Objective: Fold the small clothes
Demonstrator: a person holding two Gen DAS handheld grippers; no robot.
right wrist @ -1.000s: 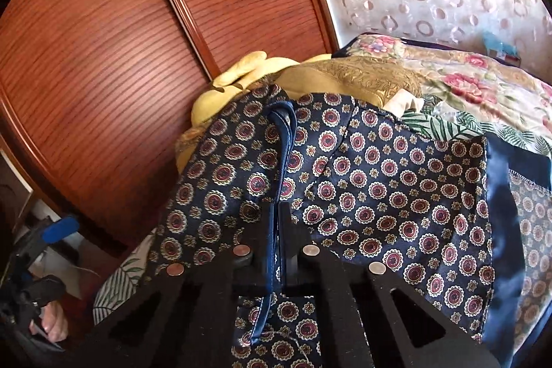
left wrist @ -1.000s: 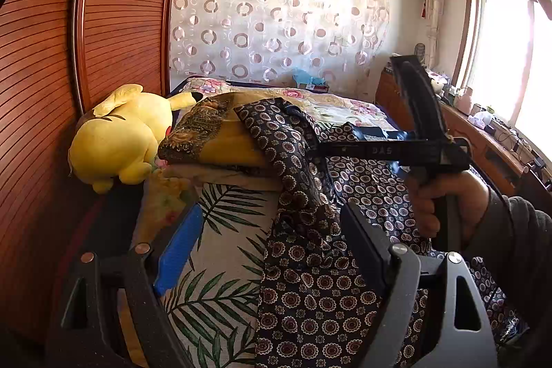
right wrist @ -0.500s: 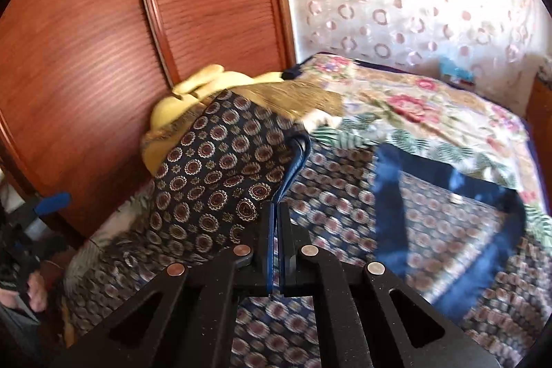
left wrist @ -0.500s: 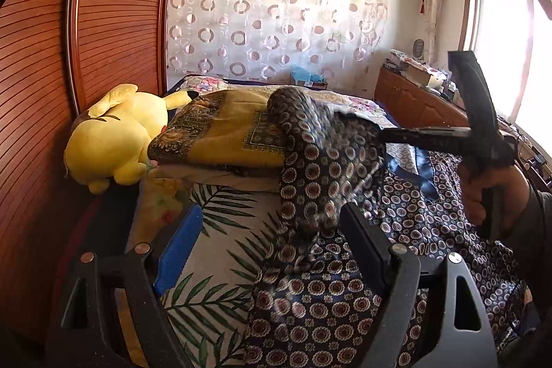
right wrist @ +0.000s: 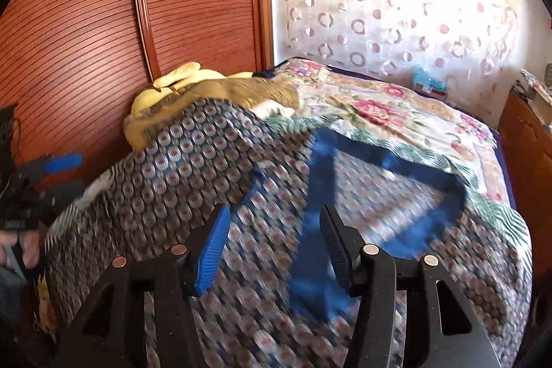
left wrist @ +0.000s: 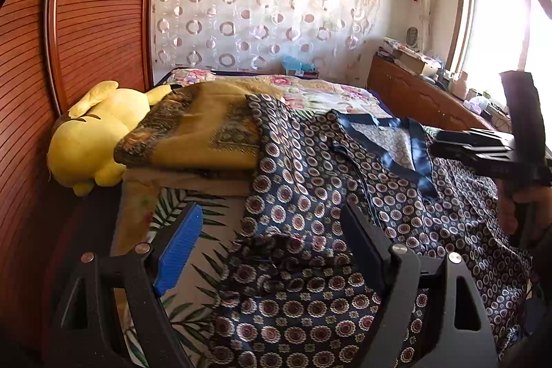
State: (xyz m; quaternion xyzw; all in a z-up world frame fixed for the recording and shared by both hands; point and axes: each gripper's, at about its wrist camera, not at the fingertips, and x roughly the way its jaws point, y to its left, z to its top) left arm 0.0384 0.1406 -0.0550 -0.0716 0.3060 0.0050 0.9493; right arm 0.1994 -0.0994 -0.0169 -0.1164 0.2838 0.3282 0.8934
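The patterned garment (left wrist: 310,195) lies spread on the bed (left wrist: 331,95), navy cloth with round medallions and plain blue trim (left wrist: 390,140); one part drapes up over the folded yellow blanket (left wrist: 203,133). Its near edge is bunched, and the lower portion is cut off by the frame. In the right wrist view the garment (right wrist: 193,175) is motion-blurred, so the pattern and folds are hard to make out; the blue trim (right wrist: 321,181) runs between the fingers there. The left gripper (left wrist: 272,230) stands wide apart over the garment, holding nothing. The right gripper (right wrist: 274,242) is likewise parted, with nothing clamped; whether its pads touch the cloth cannot be told. A yellow plush toy (left wrist: 89,140) sits beside the blanket, partly hidden by it, against a wooden wardrobe (left wrist: 96,23). A patterned curtain (left wrist: 262,12) hangs behind the bed.
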